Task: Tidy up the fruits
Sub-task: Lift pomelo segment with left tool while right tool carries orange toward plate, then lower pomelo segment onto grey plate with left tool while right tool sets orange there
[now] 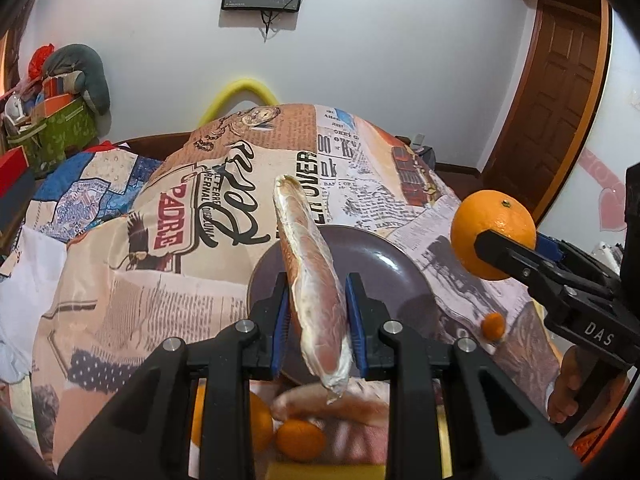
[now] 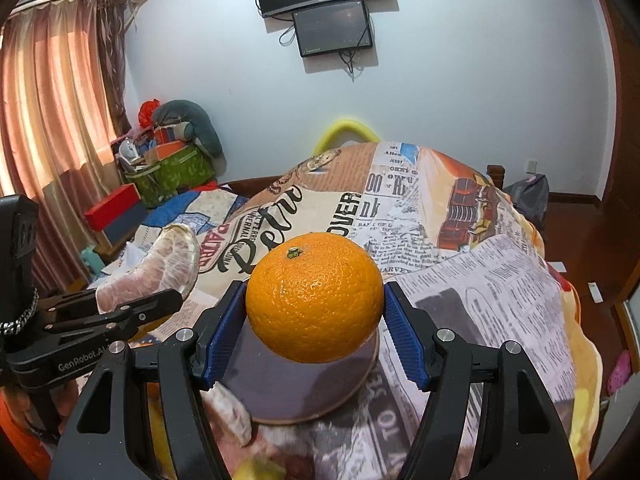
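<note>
My left gripper (image 1: 318, 300) is shut on a peeled pomelo segment (image 1: 308, 264), pale pink with white pith, held above a dark purple plate (image 1: 384, 264). The same segment (image 2: 160, 264) shows at the left of the right wrist view. My right gripper (image 2: 314, 316) is shut on a large orange (image 2: 314, 296), held above the plate (image 2: 280, 380). In the left wrist view that orange (image 1: 492, 232) hangs at the right. Below my left gripper lie another pomelo segment (image 1: 340, 402) and two oranges (image 1: 300, 438). A small orange (image 1: 493, 326) sits right of the plate.
The fruits rest on a newspaper-print cloth (image 1: 180, 280) over a mounded surface. A green box with clutter (image 2: 176, 168) stands at the back left, a red box (image 2: 114, 204) near it. Screens (image 2: 332, 28) hang on the white wall. A wooden door (image 1: 560, 80) is at the right.
</note>
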### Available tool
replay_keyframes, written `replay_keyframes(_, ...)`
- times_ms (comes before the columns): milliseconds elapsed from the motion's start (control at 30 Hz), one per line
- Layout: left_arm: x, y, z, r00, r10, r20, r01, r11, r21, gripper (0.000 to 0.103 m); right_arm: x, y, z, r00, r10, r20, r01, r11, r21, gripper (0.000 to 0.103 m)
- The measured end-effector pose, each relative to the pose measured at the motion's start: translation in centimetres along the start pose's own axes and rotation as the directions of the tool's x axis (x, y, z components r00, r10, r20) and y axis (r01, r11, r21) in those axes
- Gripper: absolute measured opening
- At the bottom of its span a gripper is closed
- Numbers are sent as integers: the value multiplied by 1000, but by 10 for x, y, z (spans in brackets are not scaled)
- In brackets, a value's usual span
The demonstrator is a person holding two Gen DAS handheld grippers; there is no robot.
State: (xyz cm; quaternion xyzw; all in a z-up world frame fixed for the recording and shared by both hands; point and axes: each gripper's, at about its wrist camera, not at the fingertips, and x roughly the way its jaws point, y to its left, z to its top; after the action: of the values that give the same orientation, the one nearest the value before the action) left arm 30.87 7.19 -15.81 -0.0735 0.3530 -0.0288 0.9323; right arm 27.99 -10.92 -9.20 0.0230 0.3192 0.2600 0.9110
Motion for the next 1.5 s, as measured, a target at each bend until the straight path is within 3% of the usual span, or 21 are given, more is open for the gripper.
replay_keyframes(300, 35, 7, 14, 1000, 3, -25, -3, 1000, 11, 27, 35, -5, 9, 999, -4, -47, 4, 1000, -1, 65)
replay_keyframes(700, 78, 9, 19, 993, 21, -118, -15, 998, 55, 27, 87, -10, 3, 981, 1, -194, -1, 1000, 1, 65)
replay_keyframes(1167, 75, 12, 21, 994, 52, -94, -46, 996, 70, 27, 109, -15, -11, 953, 2, -304, -1, 1000, 3, 67)
replay_keyframes(1300, 71, 13, 17, 993, 61, -99, -54, 996, 70, 27, 107, -13, -12, 951, 1, -308, -3, 1000, -8, 67)
replay_keyframes(1500, 59, 15, 13, 993, 51, -106, -46, 998, 44, 29, 83, -8, -1, 971, -10, -238, 4, 1000, -24, 70)
